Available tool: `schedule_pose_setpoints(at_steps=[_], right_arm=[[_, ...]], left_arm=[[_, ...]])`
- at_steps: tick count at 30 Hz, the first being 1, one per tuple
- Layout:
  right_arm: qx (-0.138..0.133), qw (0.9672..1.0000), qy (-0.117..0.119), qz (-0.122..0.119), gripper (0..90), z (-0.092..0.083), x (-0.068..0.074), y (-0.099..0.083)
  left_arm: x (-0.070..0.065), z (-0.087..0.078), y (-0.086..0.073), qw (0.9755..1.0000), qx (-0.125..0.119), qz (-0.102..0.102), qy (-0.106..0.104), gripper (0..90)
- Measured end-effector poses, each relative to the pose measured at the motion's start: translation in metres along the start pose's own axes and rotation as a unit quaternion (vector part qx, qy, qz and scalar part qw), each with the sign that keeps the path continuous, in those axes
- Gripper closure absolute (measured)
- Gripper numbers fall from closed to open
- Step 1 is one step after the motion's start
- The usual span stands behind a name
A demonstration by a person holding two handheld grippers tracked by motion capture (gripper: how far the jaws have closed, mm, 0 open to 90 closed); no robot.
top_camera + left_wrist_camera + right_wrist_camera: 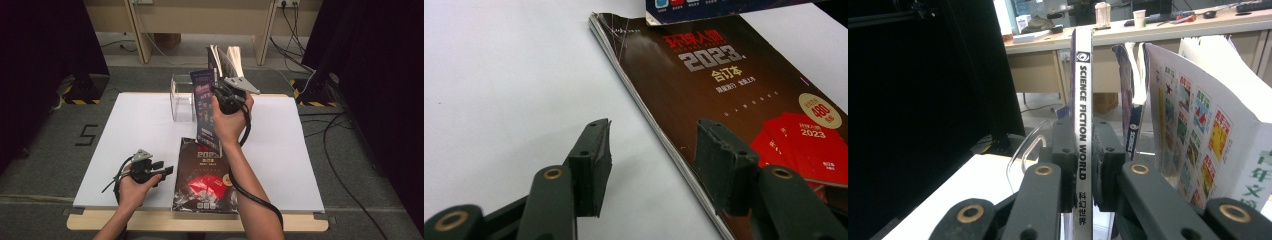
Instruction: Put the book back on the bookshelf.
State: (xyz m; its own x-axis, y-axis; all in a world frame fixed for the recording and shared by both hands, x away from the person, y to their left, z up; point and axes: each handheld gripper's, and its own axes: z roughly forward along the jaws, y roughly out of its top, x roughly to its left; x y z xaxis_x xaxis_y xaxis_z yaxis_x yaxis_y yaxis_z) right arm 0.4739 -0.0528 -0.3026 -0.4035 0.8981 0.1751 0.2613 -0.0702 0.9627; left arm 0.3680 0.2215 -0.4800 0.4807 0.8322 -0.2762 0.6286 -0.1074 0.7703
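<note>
While the right gripper (218, 92) clamps an upright magazine (204, 107) above the table (135, 125), the left gripper (167, 168) rests open beside a dark book (205, 175).

High view: the magazine stands on edge just right of a clear plastic holder (181, 97), more magazines upright behind it; the dark book lies flat at the near table edge, between the two forearms. Left gripper view: jaws wide apart with nothing between them, one pad (596, 160) over bare white table, the other (719, 165) over the book's (724, 85) spine edge; whether it touches the cover, cannot tell. Right gripper view: both pads pressed on the magazine's white spine (1082, 100), printed "SCIENCE FICTION WORLD", held vertical; other magazines (1208, 130) stand close at the right.
</note>
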Motion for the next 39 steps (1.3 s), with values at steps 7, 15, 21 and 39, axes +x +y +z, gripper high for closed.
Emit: schedule_pose_setpoints(at_steps=[7,15,21,39], right_arm=[[-0.006,0.9999,-0.007,-0.004,83.2,0.007,0.003,0.004],[-0.007,0.9999,-0.015,-0.001,83.3,0.017,0.003,0.004],[-0.014,0.9998,-0.017,0.000,83.2,0.023,0.006,0.007],[-0.023,0.9983,-0.011,-0.053,82.8,-0.001,0.015,-0.014]], left_arm=[[0.000,0.001,0.000,1.0000,0.001,0.001,-0.001,47.9],[0.000,0.000,0.000,1.0000,0.001,0.000,0.001,47.9],[0.000,0.001,0.000,1.0000,0.002,0.001,-0.001,47.9],[0.001,0.001,-0.001,1.0000,0.002,-0.002,-0.002,47.9]])
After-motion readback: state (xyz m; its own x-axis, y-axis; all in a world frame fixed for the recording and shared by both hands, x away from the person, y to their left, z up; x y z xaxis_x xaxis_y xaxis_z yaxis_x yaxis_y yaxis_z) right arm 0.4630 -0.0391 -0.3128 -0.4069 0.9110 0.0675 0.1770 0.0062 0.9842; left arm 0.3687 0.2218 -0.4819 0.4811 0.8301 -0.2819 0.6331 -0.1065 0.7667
